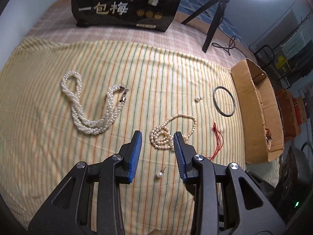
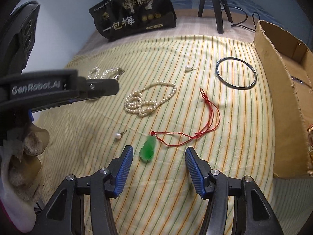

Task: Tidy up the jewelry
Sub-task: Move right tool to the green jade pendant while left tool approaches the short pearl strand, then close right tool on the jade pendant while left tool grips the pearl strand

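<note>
Hovering with jaws apart and empty, the left gripper point(image 1: 157, 137) hangs over a pearl earring point(image 1: 159, 174) on the striped cloth point(image 1: 39, 137), while the right gripper point(image 2: 159, 152), likewise apart, frames the green pendant point(image 2: 148, 149).

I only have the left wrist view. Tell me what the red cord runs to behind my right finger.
Observer: It ends in a green pendant, lying flat on the striped cloth.
Operator: Say where the right gripper stands to it.
Observer: The right gripper is open above the cloth; the pendant lies just beyond its fingertips, nearer the left one, untouched.
Operator: Report what is in the cardboard box.
Observer: The cardboard box holds something pale and shiny at its far side; I cannot tell what.
Operator: Check my left gripper from there.
Observer: Only the side of the left gripper shows, blocking most of the twisted pearl necklace.
</note>
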The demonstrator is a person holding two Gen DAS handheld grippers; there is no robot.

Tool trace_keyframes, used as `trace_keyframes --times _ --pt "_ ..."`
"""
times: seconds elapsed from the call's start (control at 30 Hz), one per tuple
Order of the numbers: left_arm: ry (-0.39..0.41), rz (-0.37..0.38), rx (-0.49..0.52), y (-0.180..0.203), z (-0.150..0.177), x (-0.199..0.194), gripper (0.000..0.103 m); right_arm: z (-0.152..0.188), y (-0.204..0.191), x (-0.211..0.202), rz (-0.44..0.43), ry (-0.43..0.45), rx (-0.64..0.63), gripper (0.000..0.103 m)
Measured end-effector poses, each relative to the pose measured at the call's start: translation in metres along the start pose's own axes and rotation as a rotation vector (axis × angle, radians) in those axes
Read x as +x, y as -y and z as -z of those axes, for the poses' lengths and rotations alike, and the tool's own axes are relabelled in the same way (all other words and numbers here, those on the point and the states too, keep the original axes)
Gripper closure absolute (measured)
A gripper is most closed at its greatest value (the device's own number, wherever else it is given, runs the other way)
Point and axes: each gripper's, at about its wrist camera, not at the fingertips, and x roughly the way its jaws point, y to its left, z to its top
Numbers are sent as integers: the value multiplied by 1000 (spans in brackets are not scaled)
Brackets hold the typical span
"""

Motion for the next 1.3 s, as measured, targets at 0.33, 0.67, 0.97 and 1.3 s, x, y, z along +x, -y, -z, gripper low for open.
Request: trace_keyframes --times 0.33,0.67,0.97,1.3 --pt "-56 13 -49 -4 -6 30 70 -1 -6 6 37 16 -28 44" --pt "-61 4 -39 1 -12 46 70 0 -20 14 121 23 -92 48" --pt "-25 -125 109 14 -5 48 89 0 -23 13 206 25 -152 76" --pt "3 -112 67 -5 -4 32 98 -1 -3 -1 168 24 -111 103"
